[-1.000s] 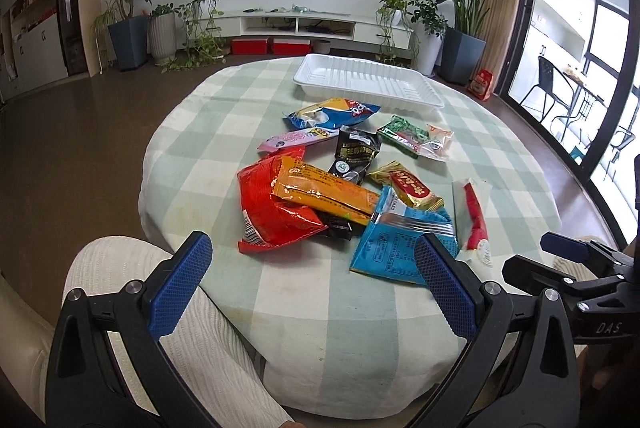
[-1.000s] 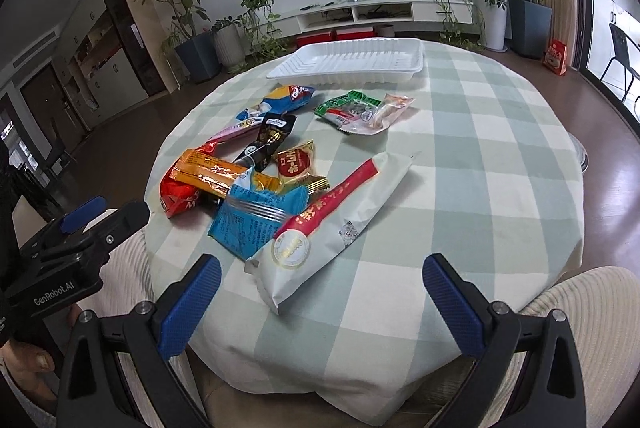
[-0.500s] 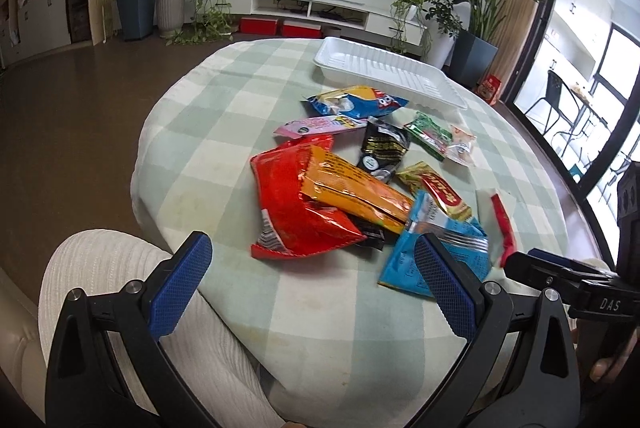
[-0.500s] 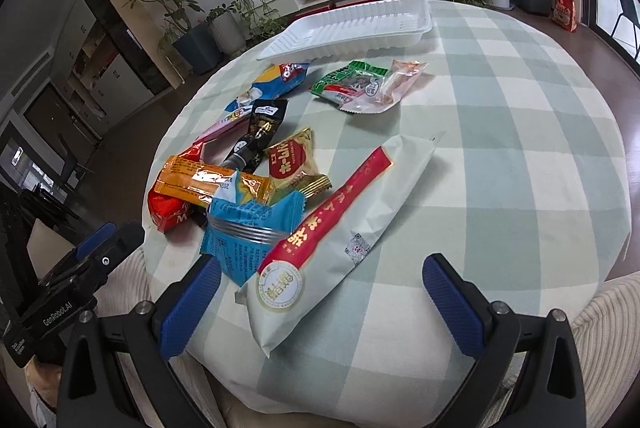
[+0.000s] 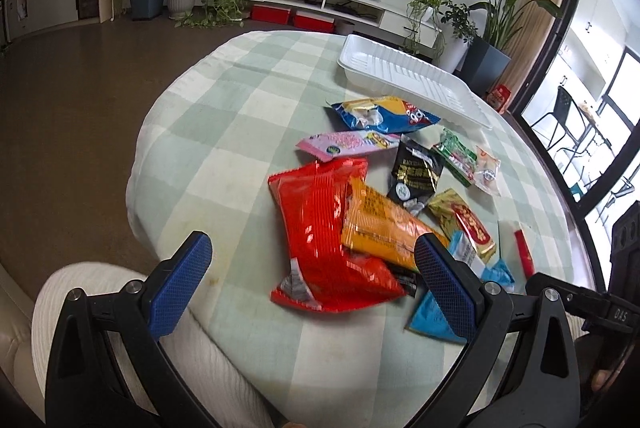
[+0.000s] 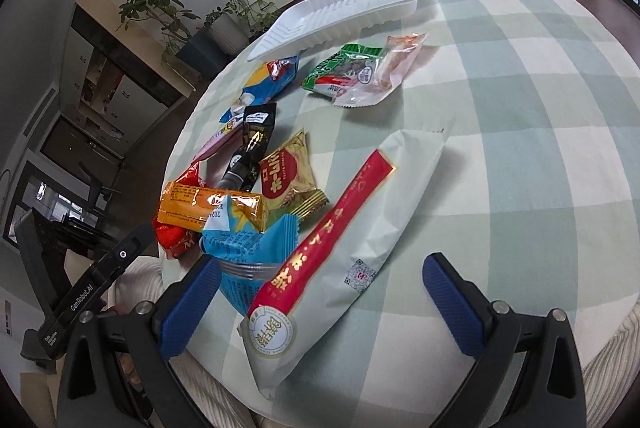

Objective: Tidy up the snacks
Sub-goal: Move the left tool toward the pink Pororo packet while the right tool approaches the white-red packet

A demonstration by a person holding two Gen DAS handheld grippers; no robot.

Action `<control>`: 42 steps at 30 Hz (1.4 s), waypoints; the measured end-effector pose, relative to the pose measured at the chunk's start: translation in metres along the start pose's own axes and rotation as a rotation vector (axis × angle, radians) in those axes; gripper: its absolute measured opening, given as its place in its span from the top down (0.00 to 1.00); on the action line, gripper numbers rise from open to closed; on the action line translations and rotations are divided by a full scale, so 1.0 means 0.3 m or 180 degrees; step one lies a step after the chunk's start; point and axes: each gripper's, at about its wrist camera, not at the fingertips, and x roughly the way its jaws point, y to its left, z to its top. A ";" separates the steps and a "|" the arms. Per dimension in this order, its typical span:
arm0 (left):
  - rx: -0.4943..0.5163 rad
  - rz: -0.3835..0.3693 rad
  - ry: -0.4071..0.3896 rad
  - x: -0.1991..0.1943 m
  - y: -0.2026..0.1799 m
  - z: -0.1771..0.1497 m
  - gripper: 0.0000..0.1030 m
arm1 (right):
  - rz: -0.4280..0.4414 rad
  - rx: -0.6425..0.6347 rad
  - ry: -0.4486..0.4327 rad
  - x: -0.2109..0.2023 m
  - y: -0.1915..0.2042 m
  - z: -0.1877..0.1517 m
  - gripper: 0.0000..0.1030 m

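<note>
Left gripper point(image 6: 92, 280) "GenRobot.AI" — jaws apart, empty

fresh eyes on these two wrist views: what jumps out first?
A heap of bright snack packets on the checked tablecloth, led by the big red bag in front of the open left claw. The long white packet with a red stripe lies ahead of the open right claw. Beyond sits an empty white tray.

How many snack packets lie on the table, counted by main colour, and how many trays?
Red packet: 1
Orange packet: 1
Blue packets: 2
Pink packet: 1
Black packet: 1
Gold packet: 1
Green packet: 1
Clear packet: 1
White packet with red stripe: 1
White tray: 1
Total: 10 packets, 1 tray
</note>
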 end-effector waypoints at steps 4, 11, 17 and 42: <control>0.0114 0.0031 -0.0069 0.024 -0.020 0.071 0.01 | 0.0083 0.0046 0.0016 0.006 -0.014 0.021 0.00; 0.0659 0.0098 -0.0038 0.134 -0.092 0.203 0.01 | 0.0131 0.0031 0.0004 0.018 -0.020 0.038 0.00; 0.1134 0.0162 0.0138 0.259 -0.141 0.269 0.00 | 0.0071 -0.0045 -0.0019 0.028 -0.009 0.040 0.00; 0.2102 0.0085 0.1003 0.570 -0.212 0.334 0.00 | 0.0090 -0.0081 -0.0091 0.021 -0.005 0.033 0.00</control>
